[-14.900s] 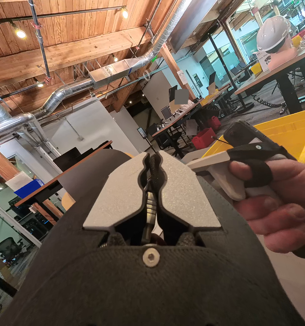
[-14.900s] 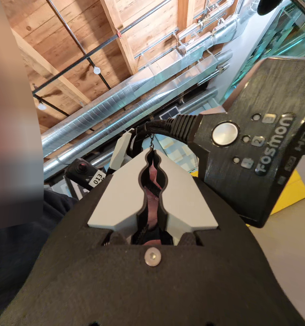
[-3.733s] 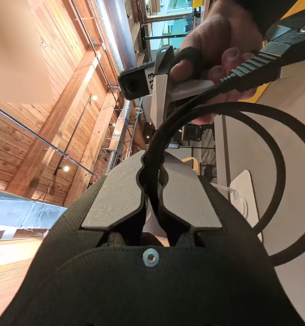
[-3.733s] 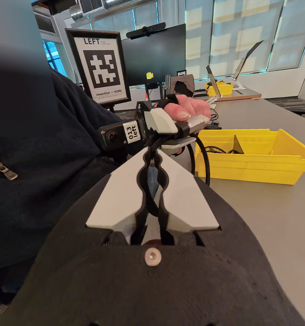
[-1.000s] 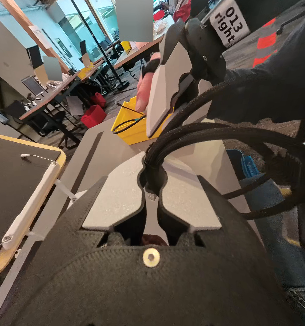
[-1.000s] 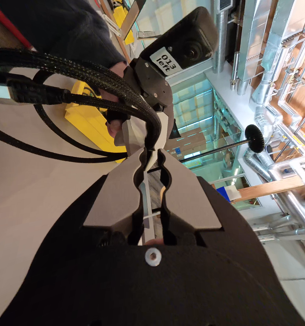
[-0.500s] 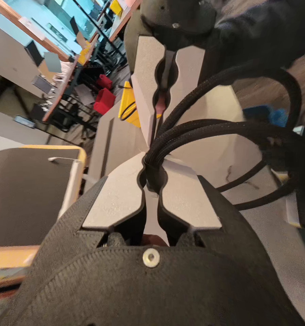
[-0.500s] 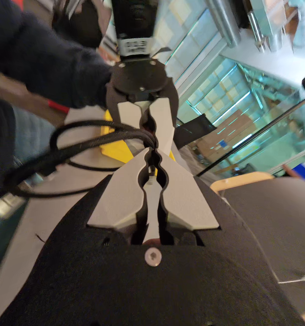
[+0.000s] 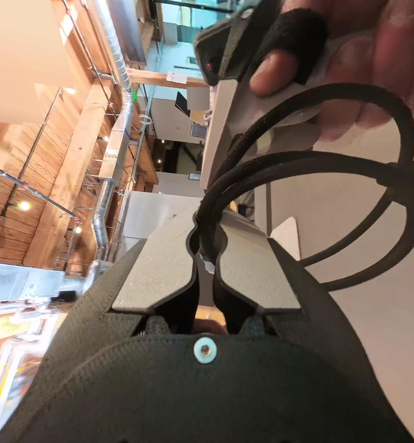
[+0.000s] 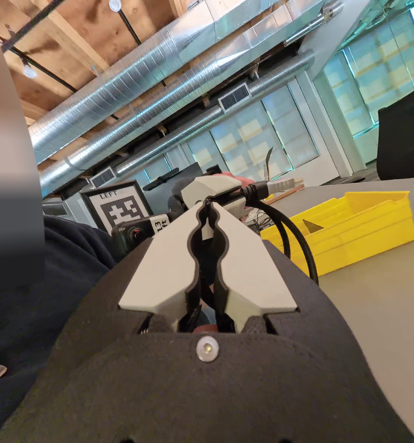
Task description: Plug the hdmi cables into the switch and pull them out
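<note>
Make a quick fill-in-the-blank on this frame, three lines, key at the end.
1. The left gripper has its fingers shut on a black ___.
2. The bin on the table is ___.
3. In the right wrist view, the plug sticks out past the ___ gripper's fingers.

Missing words: cable; yellow; left.

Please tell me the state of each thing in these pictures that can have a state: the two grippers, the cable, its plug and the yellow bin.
Left gripper: shut on cable.
Right gripper: shut on cable.
Cable: looped, held off the table.
Plug: free, in no socket.
Yellow bin: open, on the table.
</note>
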A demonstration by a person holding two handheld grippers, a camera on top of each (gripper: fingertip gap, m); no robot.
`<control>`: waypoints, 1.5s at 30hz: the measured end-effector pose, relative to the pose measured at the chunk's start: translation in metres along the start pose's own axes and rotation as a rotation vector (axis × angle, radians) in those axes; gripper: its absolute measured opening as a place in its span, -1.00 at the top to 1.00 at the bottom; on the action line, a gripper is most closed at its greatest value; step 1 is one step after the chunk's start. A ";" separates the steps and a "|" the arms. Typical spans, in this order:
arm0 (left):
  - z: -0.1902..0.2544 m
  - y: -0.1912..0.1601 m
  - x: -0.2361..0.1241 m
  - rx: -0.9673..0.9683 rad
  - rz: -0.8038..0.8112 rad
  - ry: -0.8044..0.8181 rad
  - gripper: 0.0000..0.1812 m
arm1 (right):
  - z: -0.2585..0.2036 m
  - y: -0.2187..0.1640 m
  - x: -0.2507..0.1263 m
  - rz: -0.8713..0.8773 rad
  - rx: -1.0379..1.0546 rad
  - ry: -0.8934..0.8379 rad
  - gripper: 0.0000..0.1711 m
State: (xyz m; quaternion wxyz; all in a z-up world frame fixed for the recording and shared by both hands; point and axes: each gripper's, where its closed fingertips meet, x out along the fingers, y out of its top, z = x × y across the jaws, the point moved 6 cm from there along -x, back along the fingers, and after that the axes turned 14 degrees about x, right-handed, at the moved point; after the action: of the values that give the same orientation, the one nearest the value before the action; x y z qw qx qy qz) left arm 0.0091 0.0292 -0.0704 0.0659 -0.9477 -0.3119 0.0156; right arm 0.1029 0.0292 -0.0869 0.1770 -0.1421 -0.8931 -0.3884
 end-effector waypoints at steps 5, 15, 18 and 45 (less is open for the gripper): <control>-0.001 0.000 -0.001 -0.156 0.065 -0.047 0.93 | -0.006 0.000 0.001 -0.012 -0.134 -0.033 1.00; 0.002 0.001 -0.001 -0.564 0.216 -0.282 0.92 | -0.025 0.002 0.002 -0.303 -1.048 -0.304 1.00; 0.003 0.003 0.000 -0.730 0.290 -0.361 0.92 | -0.029 -0.001 0.001 -0.424 -1.479 -0.350 1.00; 0.006 -0.005 0.001 -0.959 0.392 -0.418 0.92 | -0.022 0.000 0.014 -0.347 -1.190 -0.362 0.96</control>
State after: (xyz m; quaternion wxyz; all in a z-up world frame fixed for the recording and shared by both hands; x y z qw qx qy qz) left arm 0.0060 0.0344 -0.0752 -0.4398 -0.8887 -0.1082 0.0717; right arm 0.0950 0.0148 -0.0670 -0.1507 -0.1329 -0.5506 -0.8102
